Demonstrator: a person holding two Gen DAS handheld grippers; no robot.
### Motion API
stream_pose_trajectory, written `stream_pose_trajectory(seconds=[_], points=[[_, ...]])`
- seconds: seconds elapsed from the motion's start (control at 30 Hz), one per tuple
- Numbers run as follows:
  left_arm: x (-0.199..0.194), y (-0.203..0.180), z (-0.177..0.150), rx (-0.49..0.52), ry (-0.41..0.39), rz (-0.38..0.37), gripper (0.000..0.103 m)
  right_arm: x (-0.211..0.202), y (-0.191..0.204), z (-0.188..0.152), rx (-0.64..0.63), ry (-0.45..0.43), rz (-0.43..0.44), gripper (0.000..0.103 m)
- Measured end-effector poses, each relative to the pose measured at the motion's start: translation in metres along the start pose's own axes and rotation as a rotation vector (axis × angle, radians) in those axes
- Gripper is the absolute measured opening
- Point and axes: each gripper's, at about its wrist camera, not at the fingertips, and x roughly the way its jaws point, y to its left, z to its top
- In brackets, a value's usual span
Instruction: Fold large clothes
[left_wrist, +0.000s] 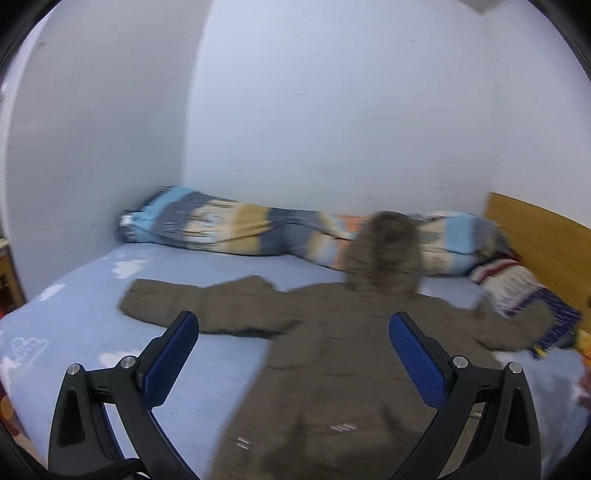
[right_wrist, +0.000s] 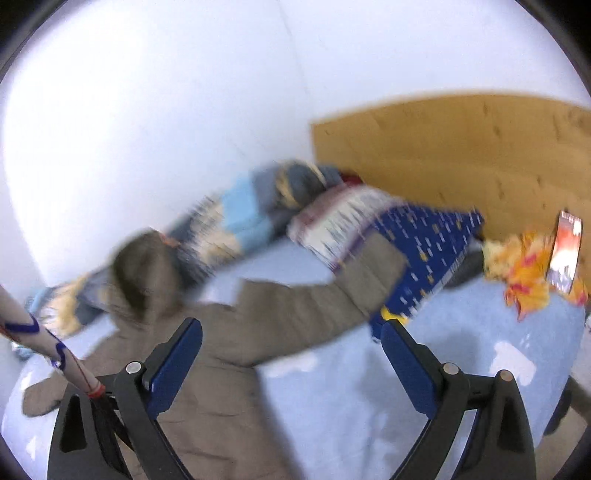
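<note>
A brown hooded coat (left_wrist: 332, 354) lies spread flat on the light blue bed sheet (left_wrist: 92, 325), both sleeves out to the sides and its fur-trimmed hood (left_wrist: 384, 251) toward the wall. My left gripper (left_wrist: 293, 325) is open and empty, held above the coat's body and left sleeve. In the right wrist view the coat (right_wrist: 229, 339) lies below and left, its right sleeve (right_wrist: 332, 291) reaching onto a blue patterned pillow (right_wrist: 424, 251). My right gripper (right_wrist: 291, 332) is open and empty above the coat's shoulder and the sheet. Both views are blurred.
A rolled striped quilt (left_wrist: 236, 229) lies along the wall behind the coat. A wooden headboard (right_wrist: 443, 147) stands at the right, with a striped pillow (right_wrist: 343, 218), an orange-yellow cloth (right_wrist: 524, 273) and a small packet (right_wrist: 567, 251) beside it. Another arm's sleeve (right_wrist: 33, 332) shows at the left.
</note>
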Motion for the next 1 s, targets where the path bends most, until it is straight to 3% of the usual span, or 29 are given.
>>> stream_pose_trajectory(seconds=[0.13, 0.23, 0.43, 0.73, 1.0], points=[[-0.026, -0.045, -0.001, 0.025, 0.021, -0.084, 0.103, -0.019, 0.028, -0.014, -0.004, 0.022, 0.120, 0.100], [-0.046, -0.059, -0.006, 0.032, 0.023, -0.121, 0.103, -0.029, 0.048, -0.020, -0.057, 0.014, 0.153, 0.100], [-0.063, -0.067, -0.018, 0.062, 0.046, -0.107, 0.103, -0.048, 0.067, -0.036, -0.125, -0.028, 0.195, 0.100], [-0.056, -0.083, -0.018, 0.081, 0.070, -0.098, 0.103, -0.067, 0.087, -0.044, -0.258, -0.093, 0.101, 0.102], [-0.043, -0.080, -0.025, 0.071, 0.107, -0.089, 0.103, -0.071, 0.100, -0.053, -0.293, -0.063, 0.096, 0.103]])
